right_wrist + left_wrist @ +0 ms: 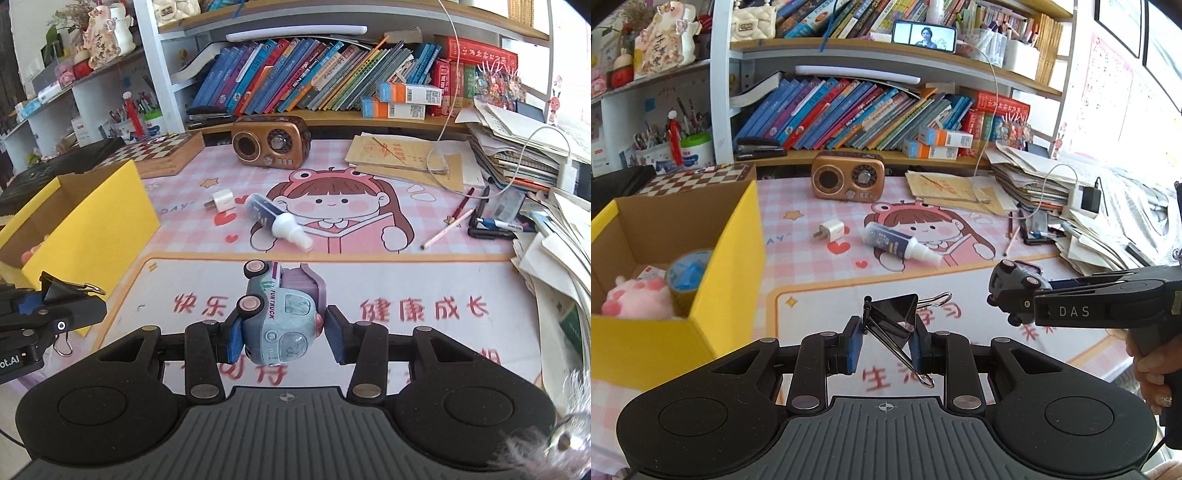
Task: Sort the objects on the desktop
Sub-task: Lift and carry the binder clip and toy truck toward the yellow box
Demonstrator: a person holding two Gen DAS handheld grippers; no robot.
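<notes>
My left gripper (885, 341) is shut on a black binder clip (894, 318) and holds it above the pink desk mat, to the right of the yellow cardboard box (713, 295). The clip also shows in the right wrist view (61, 291). My right gripper (284, 334) is shut on a grey-blue toy truck (280, 317), held above the mat; it shows at the right of the left wrist view (1015, 291). A white charger plug (830, 230) and a small spray bottle (899, 242) lie on the mat farther back.
The box holds a tape roll (687, 275) and a pink plush (637, 299). A brown retro radio (848, 176) and a chessboard case (162, 151) stand at the back. Paper piles (535, 166), pencils (448, 229) and cables crowd the right side.
</notes>
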